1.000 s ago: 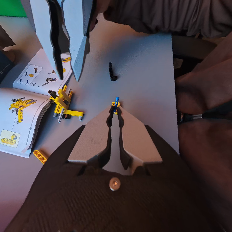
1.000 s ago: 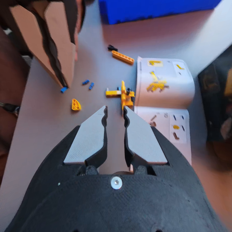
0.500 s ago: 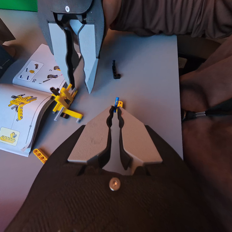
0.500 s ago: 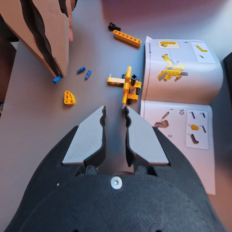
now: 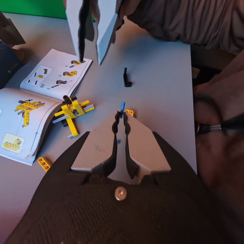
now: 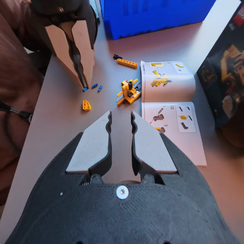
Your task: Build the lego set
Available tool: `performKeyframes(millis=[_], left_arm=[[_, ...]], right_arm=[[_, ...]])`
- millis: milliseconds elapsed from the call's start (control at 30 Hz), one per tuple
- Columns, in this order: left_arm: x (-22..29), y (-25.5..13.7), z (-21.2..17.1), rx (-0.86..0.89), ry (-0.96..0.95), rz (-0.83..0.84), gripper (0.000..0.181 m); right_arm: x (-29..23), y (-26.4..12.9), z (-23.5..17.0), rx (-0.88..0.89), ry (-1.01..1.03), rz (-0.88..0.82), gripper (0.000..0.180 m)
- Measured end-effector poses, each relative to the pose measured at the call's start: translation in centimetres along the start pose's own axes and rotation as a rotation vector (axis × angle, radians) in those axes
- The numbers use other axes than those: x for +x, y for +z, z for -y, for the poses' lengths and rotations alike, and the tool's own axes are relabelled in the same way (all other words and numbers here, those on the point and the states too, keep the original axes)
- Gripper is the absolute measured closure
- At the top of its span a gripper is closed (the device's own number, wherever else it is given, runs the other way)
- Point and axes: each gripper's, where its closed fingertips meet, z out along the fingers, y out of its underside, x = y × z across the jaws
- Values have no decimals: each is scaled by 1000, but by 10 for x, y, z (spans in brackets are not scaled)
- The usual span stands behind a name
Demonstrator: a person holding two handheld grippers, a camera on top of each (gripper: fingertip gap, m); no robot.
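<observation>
My left gripper (image 5: 121, 113) is shut on a blue pin (image 5: 122, 109), held just above the table beside a small yellow rounded piece (image 5: 130, 112). It also shows in the right wrist view (image 6: 84, 85), with the blue pin (image 6: 84, 89) at its tips. My right gripper (image 6: 121, 114) is open and empty, raised above the table short of the yellow lego assembly (image 6: 128, 91). The assembly (image 5: 73, 111) lies against the open instruction booklet (image 5: 26, 105). The right gripper (image 5: 91, 58) hangs over the booklet's far page.
Two loose blue pins (image 6: 97, 87), a yellow rounded piece (image 6: 86, 105), a long orange beam (image 6: 127, 63) and a black connector (image 6: 117, 56) lie on the grey table. A black angled piece (image 5: 126, 79) lies farther off. A blue crate (image 6: 151, 17) and a dark box (image 6: 224, 72) stand behind. Left tips to right tips: about 9 cm.
The right gripper has lifted and pulled back from the yellow assembly, which has turned on the table. The left gripper keeps the blue pin and has shifted slightly.
</observation>
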Motion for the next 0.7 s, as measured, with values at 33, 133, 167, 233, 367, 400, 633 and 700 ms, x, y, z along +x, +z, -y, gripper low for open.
performKeyframes(millis=[33,133,167,233,367,400,633,700], left_arm=[[-1,1,1,8,-11,-1,179],[3,7,9,42,-45,-29,179],[5,9,14,62,-56,-36,179],[7,13,27,109,-88,-37,179],[11,26,54,183,-191,-78,179],[14,30,56,179,-178,-81,179],[33,47,71,187,-118,-103,179],[36,48,76,196,-99,-103,179]], right_arm=[[-3,-4,0,18,1,6,155],[-21,-8,-3,30,-24,56,155],[-27,-8,-4,26,-41,68,155],[-41,-9,-5,26,-68,100,156],[-53,-14,-6,33,-121,98,157],[-55,-16,-5,43,-124,100,158],[-72,-29,-12,62,-148,117,163],[-78,-29,-12,71,-163,119,168]])
